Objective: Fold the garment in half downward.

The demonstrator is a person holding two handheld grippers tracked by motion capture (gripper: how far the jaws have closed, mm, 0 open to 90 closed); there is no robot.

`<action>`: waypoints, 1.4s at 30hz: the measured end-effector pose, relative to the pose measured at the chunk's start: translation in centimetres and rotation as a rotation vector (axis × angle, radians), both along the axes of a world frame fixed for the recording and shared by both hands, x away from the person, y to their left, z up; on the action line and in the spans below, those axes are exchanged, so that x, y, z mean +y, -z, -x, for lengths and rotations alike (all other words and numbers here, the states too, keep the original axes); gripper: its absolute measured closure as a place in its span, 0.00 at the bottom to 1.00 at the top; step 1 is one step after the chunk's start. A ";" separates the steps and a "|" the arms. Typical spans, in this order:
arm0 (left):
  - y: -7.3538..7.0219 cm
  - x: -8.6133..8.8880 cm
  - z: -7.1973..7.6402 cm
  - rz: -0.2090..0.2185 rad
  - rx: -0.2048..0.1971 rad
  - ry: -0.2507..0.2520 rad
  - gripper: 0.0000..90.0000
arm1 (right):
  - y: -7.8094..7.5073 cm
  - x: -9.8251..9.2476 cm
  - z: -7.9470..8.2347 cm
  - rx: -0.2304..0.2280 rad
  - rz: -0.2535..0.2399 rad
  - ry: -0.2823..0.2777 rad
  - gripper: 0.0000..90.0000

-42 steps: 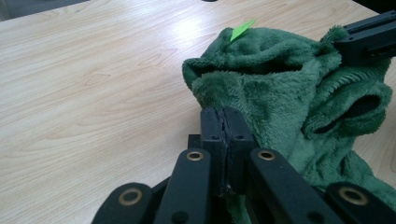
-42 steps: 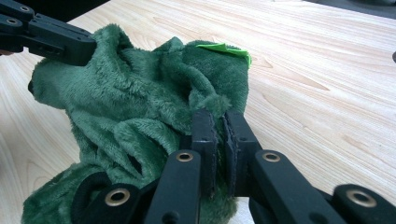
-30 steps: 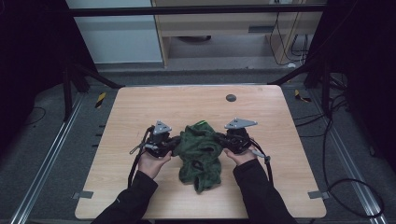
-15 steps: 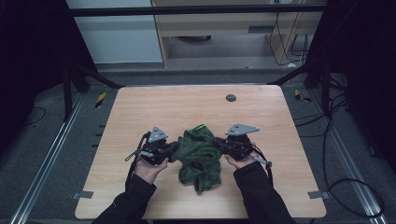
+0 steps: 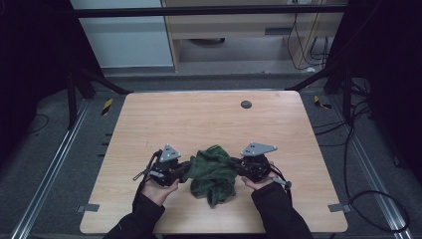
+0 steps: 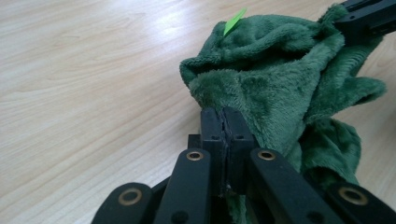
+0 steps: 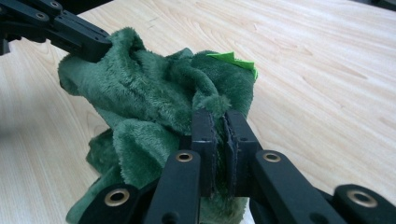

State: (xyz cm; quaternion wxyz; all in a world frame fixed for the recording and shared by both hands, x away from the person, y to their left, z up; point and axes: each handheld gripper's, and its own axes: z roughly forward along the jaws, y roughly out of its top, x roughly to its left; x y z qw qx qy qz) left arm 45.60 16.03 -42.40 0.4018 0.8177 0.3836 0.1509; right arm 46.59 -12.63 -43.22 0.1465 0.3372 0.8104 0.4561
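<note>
**A:** Where was the cloth, and what had hold of it?

**B:** The dark green plush fleece cloth (image 5: 213,173) sat bunched in a loose heap near the front edge of the pale wooden surface (image 5: 199,119), about midway between left and right. The left claw (image 5: 185,170) was clamped tight on the cloth's left edge, and the right claw (image 5: 234,167) was clamped on its right edge. In the left gripper view the jaws met on a fold of pile (image 6: 243,93); the right gripper view showed the same, with fleece pinched between the pads (image 7: 159,107).

**A:** Anything else around it, or in the way?

**B:** Very little. A small dark round disc (image 5: 246,104) lay on the far part of the surface, right of centre and well apart from the cloth. Nothing stood between the two claws but the cloth itself. Beyond the surface were grey carpeted floor (image 5: 388,164), black cables (image 5: 368,194) trailing on the right, a black metal frame (image 5: 89,82) and a light wooden cabinet (image 5: 239,30) at the back. Two strips of grey tape (image 5: 87,207) marked the front corners.

**A:** Any label or writing?

**B:** A bright green tag (image 6: 233,21) stuck up from the top of the cloth; it also showed in the right gripper view (image 7: 236,60). I could read no writing on it.
</note>
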 end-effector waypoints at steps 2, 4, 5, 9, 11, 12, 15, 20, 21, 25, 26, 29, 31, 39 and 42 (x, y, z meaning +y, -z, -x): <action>0.1 -0.1 0.3 -0.004 0.006 0.006 0.98 | 0.1 -0.1 0.1 0.002 0.001 -0.001 0.94; 0.3 -0.1 0.5 -0.012 0.008 0.015 0.98 | 0.3 -0.2 0.3 0.007 0.000 -0.001 0.93; 0.4 -0.1 0.6 -0.012 0.010 0.016 0.98 | 0.4 -0.2 0.4 0.007 -0.001 -0.005 0.93; 0.9 -0.1 1.0 -0.014 0.030 0.025 0.98 | 0.8 -0.4 0.8 0.015 0.001 -0.010 0.93; 1.2 -0.1 1.3 -0.028 0.038 0.034 0.98 | 1.0 -0.4 1.0 0.020 0.005 -0.015 0.93; 1.4 -0.2 1.4 -0.035 0.042 0.037 0.98 | 1.2 -0.3 1.2 0.026 0.006 -0.020 0.93; 1.8 -0.2 1.7 -0.045 0.056 0.045 0.98 | 1.6 -0.3 1.5 0.039 0.012 -0.028 0.93; 2.5 -0.2 2.3 -0.056 0.076 0.054 0.98 | 2.0 -0.3 2.1 0.057 0.011 -0.037 0.91; 2.6 -0.2 2.4 -0.057 0.077 0.056 0.98 | 2.1 -0.4 2.2 0.060 0.009 -0.038 0.91; 2.9 -0.2 2.8 -0.066 0.093 0.065 0.98 | 2.5 -0.5 2.7 0.079 -0.001 -0.041 0.91; 2.9 -0.2 2.8 -0.063 0.095 0.064 0.98 | 2.6 -0.5 2.8 0.082 0.000 -0.045 0.91; 3.1 -0.2 3.0 -0.064 0.106 0.067 0.98 | 2.9 -0.5 3.1 0.096 0.000 -0.045 0.90; 3.3 -0.2 3.2 -0.070 0.112 0.073 0.98 | 3.2 -0.5 3.3 0.112 -0.003 -0.043 0.90; 3.8 -0.4 3.8 -0.080 0.133 0.087 0.98 | 3.7 -0.6 3.7 0.130 0.000 -0.045 0.88; 4.0 -0.5 4.0 -0.080 0.136 0.091 0.98 | 3.9 -0.6 3.9 0.141 0.000 -0.044 0.87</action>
